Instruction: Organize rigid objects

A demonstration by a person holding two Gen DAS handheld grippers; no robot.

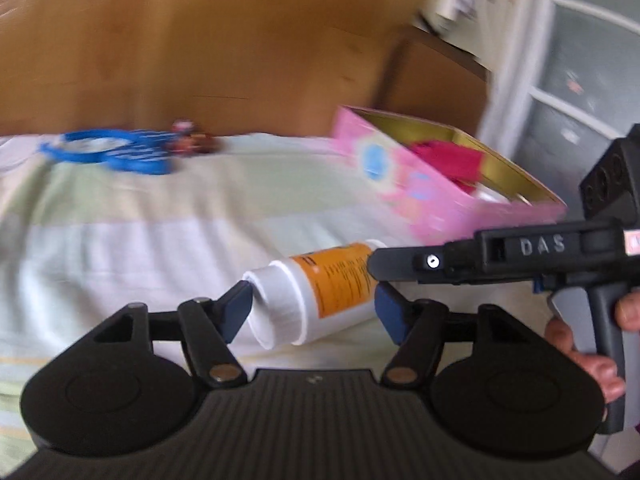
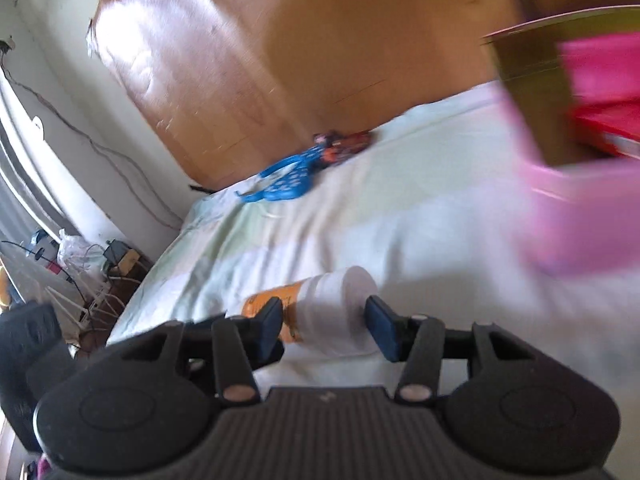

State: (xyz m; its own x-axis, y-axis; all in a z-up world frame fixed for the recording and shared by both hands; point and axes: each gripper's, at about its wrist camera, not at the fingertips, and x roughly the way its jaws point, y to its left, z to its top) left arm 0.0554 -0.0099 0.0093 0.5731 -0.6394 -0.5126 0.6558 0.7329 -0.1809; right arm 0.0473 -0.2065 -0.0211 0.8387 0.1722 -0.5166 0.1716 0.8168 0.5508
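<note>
Left tool (image 1: 312, 312): spread wide, astride bottle (image 1: 316, 288), not gripping. Right tool (image 2: 326, 326): open, flanking bottle's cap. Bottle lies on bed (image 1: 140, 240). Pink box (image 1: 440, 184), 1 o'clock. Blue hanger (image 1: 112, 152), 11 o'clock. Wooden headboard (image 1: 200, 40) beyond.

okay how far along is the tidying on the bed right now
Partly done: the pink box already holds a red item. In hand: both the left gripper and right gripper straddle the white bottle with the orange label, lying on the sheet. Left: the blue plastic ring and small red toy.
</note>
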